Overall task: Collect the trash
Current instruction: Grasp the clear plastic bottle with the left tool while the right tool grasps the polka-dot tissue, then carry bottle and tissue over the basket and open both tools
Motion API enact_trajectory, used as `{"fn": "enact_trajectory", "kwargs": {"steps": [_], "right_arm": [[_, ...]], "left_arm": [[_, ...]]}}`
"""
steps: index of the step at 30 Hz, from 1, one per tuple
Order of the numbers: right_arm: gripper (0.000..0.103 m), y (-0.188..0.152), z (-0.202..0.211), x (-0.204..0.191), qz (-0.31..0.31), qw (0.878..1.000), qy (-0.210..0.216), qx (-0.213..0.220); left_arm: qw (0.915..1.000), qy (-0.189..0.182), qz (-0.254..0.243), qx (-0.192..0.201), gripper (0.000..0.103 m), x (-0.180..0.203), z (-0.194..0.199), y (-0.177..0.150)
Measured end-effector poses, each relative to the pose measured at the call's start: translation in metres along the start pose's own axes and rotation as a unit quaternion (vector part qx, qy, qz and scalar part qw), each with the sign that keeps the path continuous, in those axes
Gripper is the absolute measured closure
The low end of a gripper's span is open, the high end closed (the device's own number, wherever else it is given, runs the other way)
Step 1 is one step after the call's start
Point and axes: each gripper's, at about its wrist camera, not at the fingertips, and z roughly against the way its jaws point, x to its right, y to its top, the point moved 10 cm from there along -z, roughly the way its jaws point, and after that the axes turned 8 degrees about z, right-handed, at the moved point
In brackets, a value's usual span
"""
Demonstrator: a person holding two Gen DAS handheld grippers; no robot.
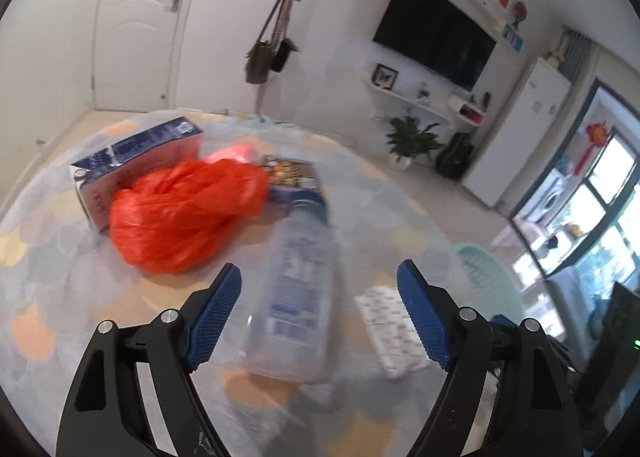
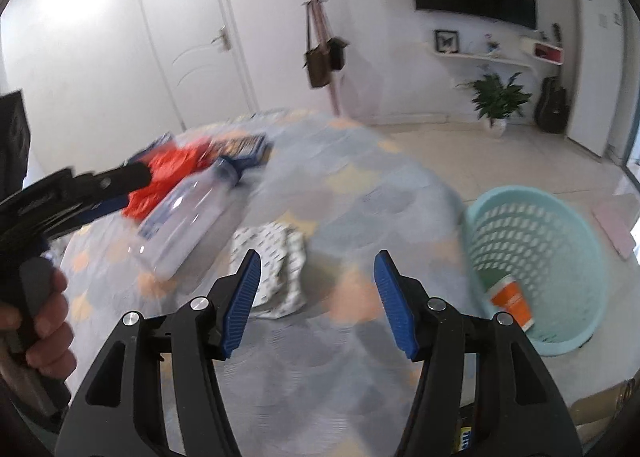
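A clear plastic bottle [image 1: 298, 289] with a blue label lies on the patterned rug, its base toward me, between the fingers of my open left gripper [image 1: 319, 281]. It also shows in the right wrist view [image 2: 188, 217]. A crumpled red plastic bag [image 1: 180, 217] lies left of the bottle, in front of a blue and pink carton [image 1: 136, 161] and a dark packet [image 1: 294, 177]. A white patterned wrapper [image 2: 276, 269] lies on the rug ahead of my open, empty right gripper [image 2: 318, 281]. A teal mesh basket [image 2: 536, 233] on the right holds an orange cup [image 2: 512, 299].
The round patterned rug [image 2: 360, 185] covers a tiled floor. A coat stand with hanging bags [image 1: 268, 53], a potted plant [image 2: 498, 101], a guitar case [image 2: 552, 105] and a wall TV [image 1: 436, 33] stand beyond it. A pink mat [image 2: 618, 225] lies right of the basket.
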Motion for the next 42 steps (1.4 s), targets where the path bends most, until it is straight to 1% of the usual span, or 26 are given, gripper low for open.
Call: {"fn": "enact_trajectory", "kwargs": {"steps": [3, 7, 8, 10, 11, 14, 18, 25, 27, 28, 29, 31, 32, 34, 36, 39, 42], "right_arm": [[0.048, -0.005, -0.013, -0.010, 0.009, 1.000, 0.001, -0.014], [0.048, -0.006, -0.024, -0.012, 0.011, 1.000, -0.001, -0.020], [0.048, -0.006, -0.026, -0.012, 0.011, 1.000, -0.001, -0.023], [0.048, -0.006, -0.031, -0.012, 0.010, 1.000, 0.001, -0.027], [0.048, -0.007, -0.033, -0.012, 0.009, 1.000, 0.003, -0.030], [0.048, -0.008, -0.039, -0.013, 0.008, 0.999, 0.007, -0.035], [0.048, -0.010, -0.045, -0.014, 0.000, 0.999, 0.014, -0.042], [0.048, -0.013, -0.057, -0.012, -0.013, 0.998, 0.020, -0.063], [0.048, -0.012, -0.058, -0.012, -0.011, 0.998, 0.016, -0.064], [0.055, -0.012, -0.058, -0.014, -0.005, 0.998, 0.013, -0.065], [0.067, -0.012, -0.059, -0.016, 0.001, 0.998, 0.012, -0.065], [0.083, -0.011, -0.060, -0.021, 0.012, 0.998, 0.013, -0.066], [0.088, -0.011, -0.059, -0.022, 0.015, 0.998, 0.011, -0.063], [0.091, -0.010, -0.056, -0.021, 0.012, 0.998, 0.010, -0.056], [0.092, -0.010, -0.053, -0.011, -0.006, 0.999, -0.003, -0.051], [0.096, -0.007, -0.048, -0.001, -0.029, 0.999, 0.003, -0.040], [0.097, 0.000, -0.036, 0.010, -0.033, 0.999, -0.011, -0.019]], "left_arm": [[0.9997, 0.013, -0.013, -0.018, 0.025, -0.009, -0.018, -0.007], [0.9981, 0.044, -0.037, -0.024, 0.026, -0.017, -0.034, -0.013], [0.9975, 0.050, -0.043, -0.025, 0.028, -0.018, -0.037, -0.014], [0.9962, 0.064, -0.052, -0.029, 0.037, -0.020, -0.044, -0.016], [0.9960, 0.064, -0.053, -0.033, 0.042, -0.021, -0.044, -0.017], [0.9958, 0.065, -0.051, -0.039, 0.047, -0.026, -0.049, -0.022], [0.9963, 0.061, -0.052, -0.033, 0.048, -0.029, -0.045, -0.022], [0.9959, 0.066, -0.060, -0.018, 0.049, -0.022, -0.040, -0.023], [0.9965, 0.061, -0.055, -0.017, 0.049, -0.022, -0.039, -0.023], [0.9968, 0.059, -0.051, -0.018, 0.049, -0.024, -0.039, -0.022], [0.9970, 0.058, -0.048, -0.017, 0.049, -0.025, -0.038, -0.021], [0.9970, 0.060, -0.047, -0.014, 0.049, -0.026, -0.037, -0.019], [0.9970, 0.060, -0.048, -0.012, 0.049, -0.026, -0.035, -0.019], [0.9970, 0.060, -0.048, -0.007, 0.049, -0.026, -0.033, -0.018], [0.9975, 0.057, -0.042, -0.001, 0.049, -0.026, -0.031, -0.015], [0.9974, 0.056, -0.044, 0.014, 0.049, -0.025, -0.025, -0.012], [0.9982, 0.034, -0.045, 0.018, 0.049, -0.014, -0.021, -0.011]]}}
